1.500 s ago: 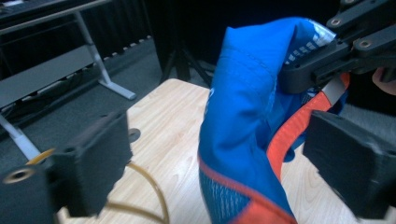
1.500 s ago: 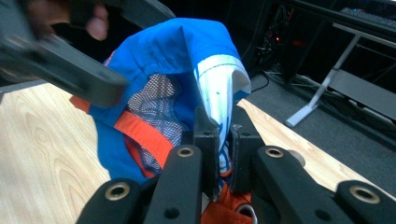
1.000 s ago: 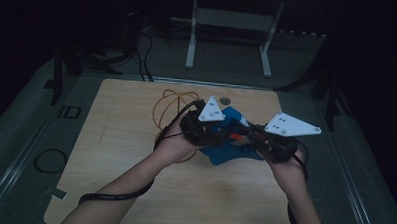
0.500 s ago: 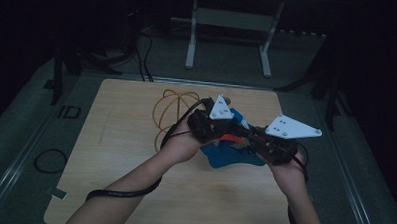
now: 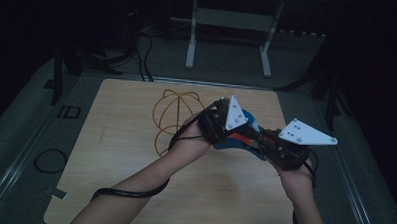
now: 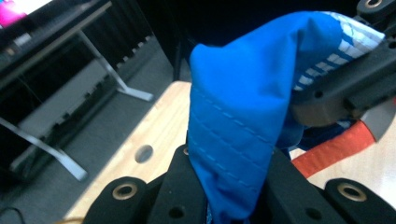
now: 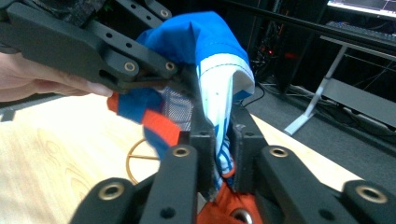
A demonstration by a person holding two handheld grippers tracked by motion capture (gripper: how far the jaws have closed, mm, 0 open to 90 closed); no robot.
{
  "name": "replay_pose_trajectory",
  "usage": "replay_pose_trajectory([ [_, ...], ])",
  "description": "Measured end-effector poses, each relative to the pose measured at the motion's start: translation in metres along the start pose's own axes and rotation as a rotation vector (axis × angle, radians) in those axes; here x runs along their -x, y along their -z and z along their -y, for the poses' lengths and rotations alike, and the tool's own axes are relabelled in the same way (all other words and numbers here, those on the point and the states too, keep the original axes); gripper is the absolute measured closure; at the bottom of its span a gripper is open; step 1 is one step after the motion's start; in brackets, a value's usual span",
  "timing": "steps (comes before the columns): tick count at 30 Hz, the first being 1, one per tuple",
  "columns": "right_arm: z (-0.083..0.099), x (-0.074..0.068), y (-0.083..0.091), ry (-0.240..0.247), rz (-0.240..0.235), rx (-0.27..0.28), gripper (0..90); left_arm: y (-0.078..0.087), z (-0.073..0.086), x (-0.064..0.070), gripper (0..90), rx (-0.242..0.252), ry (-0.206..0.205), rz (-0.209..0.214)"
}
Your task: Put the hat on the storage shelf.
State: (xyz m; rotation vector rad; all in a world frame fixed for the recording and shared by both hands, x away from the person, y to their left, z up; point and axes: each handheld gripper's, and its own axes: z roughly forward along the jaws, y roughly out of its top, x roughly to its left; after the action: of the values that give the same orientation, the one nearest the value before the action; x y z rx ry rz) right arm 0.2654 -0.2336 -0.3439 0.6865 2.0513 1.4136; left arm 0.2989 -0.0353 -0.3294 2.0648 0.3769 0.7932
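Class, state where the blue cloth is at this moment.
In the high view the blue cloth is held up over the table, right of centre, pinched between the left tool and right tool, just right of the wire frame.

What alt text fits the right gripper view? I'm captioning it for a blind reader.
The right gripper clamps a fold of blue, white and orange cloth, while the left gripper pinches the same cloth above a wooden table.

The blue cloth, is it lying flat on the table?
No, the blue cloth is bunched and held up between the left gripper and the right gripper.
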Motion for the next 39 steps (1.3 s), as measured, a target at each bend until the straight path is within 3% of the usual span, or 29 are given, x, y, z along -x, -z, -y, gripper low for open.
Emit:
replay_pose_trajectory([
  [2,0.002,0.000,0.005,-0.009,0.002,0.006,78.3,0.002,0.000,0.002,89.8,0.018,-0.027,-0.032],
  [5,0.005,0.001,0.013,-0.029,-0.012,0.029,72.1,0.008,0.001,0.002,89.8,0.060,-0.028,-0.051],
  [9,0.006,-0.007,0.021,-0.014,-0.045,0.041,59.4,0.014,0.003,0.001,89.8,0.102,-0.039,-0.081],
  [14,0.001,-0.018,0.037,0.013,-0.117,0.092,45.0,0.022,0.009,-0.008,89.7,0.162,-0.012,-0.067],
  [17,-0.004,-0.019,0.047,0.009,-0.160,0.134,42.3,0.030,0.016,-0.017,89.6,0.209,0.002,-0.063],
  [19,-0.006,-0.018,0.056,0.007,-0.184,0.163,38.8,0.034,0.021,-0.022,89.6,0.255,0.018,-0.037],
  [21,-0.007,-0.018,0.060,0.027,-0.186,0.156,36.2,0.039,0.027,-0.028,89.6,0.327,0.030,0.027],
  [22,-0.007,-0.018,0.061,0.037,-0.186,0.153,36.0,0.040,0.029,-0.031,89.6,0.334,0.034,0.028],
  [24,-0.007,-0.017,0.060,0.043,-0.175,0.139,35.9,0.043,0.034,-0.037,89.6,0.369,0.061,0.079],
  [25,-0.006,-0.016,0.058,0.040,-0.177,0.133,35.7,0.044,0.036,-0.039,89.6,0.376,0.072,0.083],
  [26,-0.006,-0.015,0.056,0.040,-0.174,0.126,35.9,0.045,0.039,-0.043,89.5,0.402,0.087,0.134],
  [27,-0.005,-0.014,0.052,0.048,-0.172,0.113,36.4,0.045,0.040,-0.043,89.5,0.414,0.090,0.140],
  [32,-0.003,-0.012,0.034,0.044,-0.213,0.082,39.5,0.051,0.052,-0.050,89.5,0.508,0.070,0.293],
  [33,-0.003,-0.013,0.031,0.044,-0.232,0.082,40.2,0.051,0.054,-0.050,89.4,0.517,0.060,0.302],
  [34,-0.003,-0.014,0.029,0.045,-0.241,0.082,40.3,0.051,0.056,-0.050,89.4,0.528,0.062,0.345],
  [39,-0.010,-0.025,0.017,0.074,-0.273,0.085,43.3,0.051,0.061,-0.047,89.4,0.565,0.052,0.428],
])
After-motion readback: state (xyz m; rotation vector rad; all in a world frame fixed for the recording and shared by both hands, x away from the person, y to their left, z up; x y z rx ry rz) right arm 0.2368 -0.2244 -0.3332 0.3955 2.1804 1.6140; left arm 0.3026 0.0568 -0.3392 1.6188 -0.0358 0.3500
